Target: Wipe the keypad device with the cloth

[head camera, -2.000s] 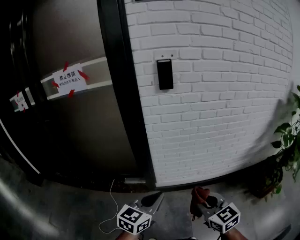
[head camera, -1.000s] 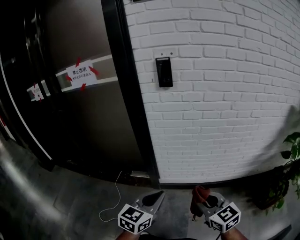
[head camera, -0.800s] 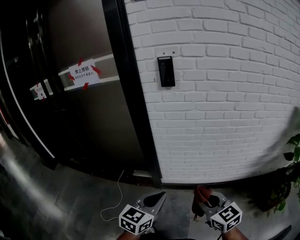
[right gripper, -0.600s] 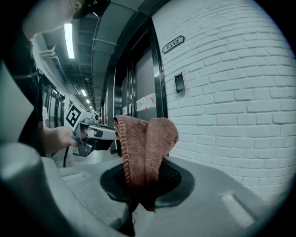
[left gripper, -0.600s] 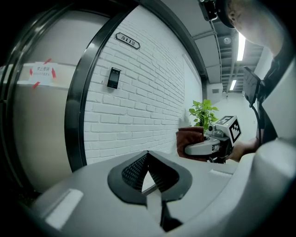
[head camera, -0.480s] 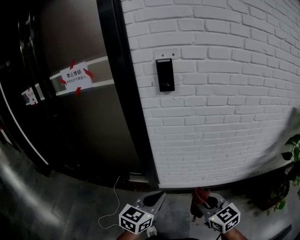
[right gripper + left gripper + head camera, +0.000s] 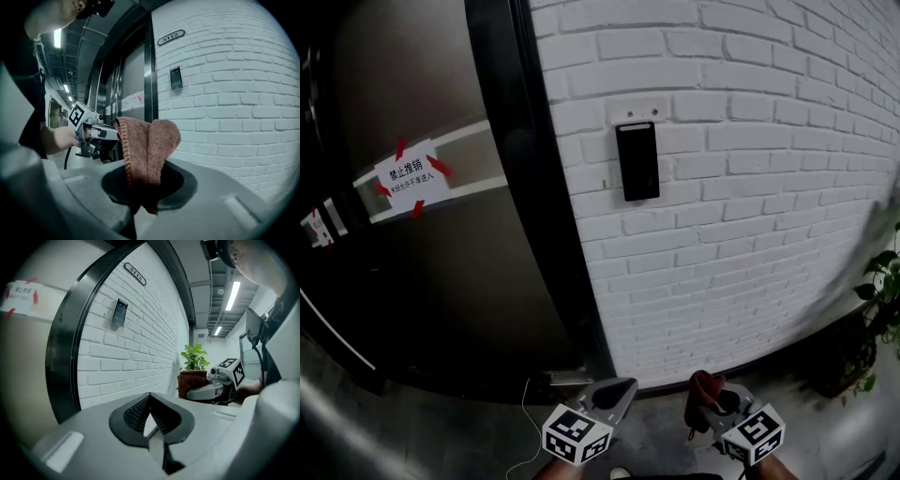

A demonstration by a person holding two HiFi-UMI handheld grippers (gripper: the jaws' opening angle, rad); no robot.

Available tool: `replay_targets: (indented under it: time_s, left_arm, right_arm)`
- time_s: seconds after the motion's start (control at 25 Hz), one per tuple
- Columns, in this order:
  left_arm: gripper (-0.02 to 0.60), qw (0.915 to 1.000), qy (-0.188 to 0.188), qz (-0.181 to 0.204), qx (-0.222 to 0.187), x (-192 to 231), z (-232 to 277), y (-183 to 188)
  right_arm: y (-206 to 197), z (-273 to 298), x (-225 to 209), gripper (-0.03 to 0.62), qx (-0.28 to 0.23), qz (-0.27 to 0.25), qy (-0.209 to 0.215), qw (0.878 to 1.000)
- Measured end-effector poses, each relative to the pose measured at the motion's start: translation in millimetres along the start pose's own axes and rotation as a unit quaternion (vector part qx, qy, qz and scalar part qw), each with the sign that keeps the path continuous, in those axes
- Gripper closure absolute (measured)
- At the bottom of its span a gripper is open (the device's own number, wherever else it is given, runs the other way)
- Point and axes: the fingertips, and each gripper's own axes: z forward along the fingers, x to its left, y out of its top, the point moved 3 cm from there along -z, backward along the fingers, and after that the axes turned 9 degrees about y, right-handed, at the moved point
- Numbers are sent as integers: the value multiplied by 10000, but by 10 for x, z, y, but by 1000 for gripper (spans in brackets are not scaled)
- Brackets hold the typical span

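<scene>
I am looking steeply down at the foot of a white brick wall (image 7: 750,187), with both grippers held low at the bottom edge of the head view.

The keypad device (image 7: 637,161) is a slim black upright rectangle fixed to the brick, high above both grippers and well apart from them. It sits just right of a dark door frame (image 7: 511,187). In the right gripper view a small number plate (image 7: 170,36) is mounted on the wall above the device.

My right gripper (image 7: 705,394) has its jaws closed on the cloth (image 7: 703,386). The cloth is reddish-brown and folded, and it stands up out of the jaws in a soft rounded hump. In that gripper's own view, the fold fills the gap between the pads and rises above them. It touches neither the wall nor the device.

My left gripper (image 7: 621,386) sits just beside the right one, pointing towards the base of the wall. Its jaws are brought together at the tips with nothing between them.

Left of the frame is a grey door panel (image 7: 422,281). It carries a white paper notice (image 7: 411,174) held on with strips of red tape. A thin white cable (image 7: 523,412) trails across the dark floor near the door's lower corner. A leafy green plant (image 7: 881,281) stands at the far right, close to the wall.
</scene>
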Motion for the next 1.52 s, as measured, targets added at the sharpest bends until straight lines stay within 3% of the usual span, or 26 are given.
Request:
replay_targets:
  time_s: [0.28,0.52,0.68,0.8,0.88,1.08,1.36,1.52]
  left_arm:
    - [565,9995,-293,-86,6,353,117,7]
    - [565,9996,-162,-237,13,366,277,3]
    - [565,9997,-77,-210,-8,279,371,80]
    - [565,9999,-49,-142,-30,237,392,182]
    - [565,9999,-60,-133,-56,226,391,264]
    - [566,9999,-97,26,-103,214,410,439]
    - [566,9995,-203,190,-163,166,430,556]
    - [566,9994,-142,238,-203,212,436,561]
  right_arm:
    - [84,368,78,539,148,-86,-124,9998]
    - [118,477,-187,539,433,-395,-80,9982]
    - [247,486,-396,539,578,-1014,-68,9931]
    - [455,548,-513,539,697,-1822,-155,9807]
    - [721,607,-554,539,793,-2567,-295,9628]
    - [1472,773,-692,539,802,-4279,-850,8963]
    - [2545,951,-800,539,607,-5708,-1708,8009]
    - [3009,1060,-806,539,615,-6202,-2060,7544]
